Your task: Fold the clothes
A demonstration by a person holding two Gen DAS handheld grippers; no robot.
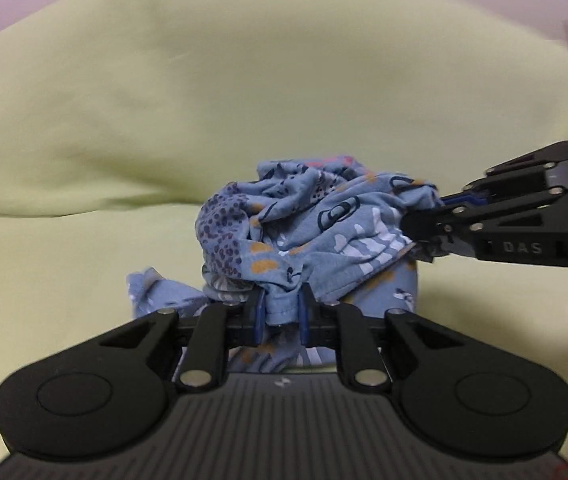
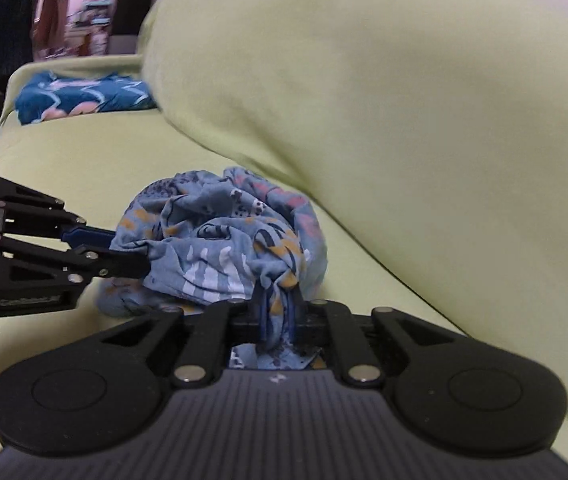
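Green sofa cushions (image 1: pixel 124 128) carry a crumpled blue garment (image 1: pixel 303 224); left gripper (image 1: pixel 281 316) and right gripper (image 2: pixel 278 316) both apparently pinch its fabric.

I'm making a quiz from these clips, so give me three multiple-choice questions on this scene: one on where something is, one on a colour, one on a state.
1. Where does the crumpled garment lie?
A. on the green sofa seat
B. on a wooden floor
C. in a basket

2. What is the garment's main colour?
A. red
B. light blue
C. white

3. What state is the left tool in?
A. open, clear of the cloth
B. shut on the garment
C. out of view

Answers:
1. A, the green sofa lies under and behind it.
2. B, light blue cloth with dark, orange and white prints.
3. B, a hem is pinched between its blue pads; the right tool grips cloth too.
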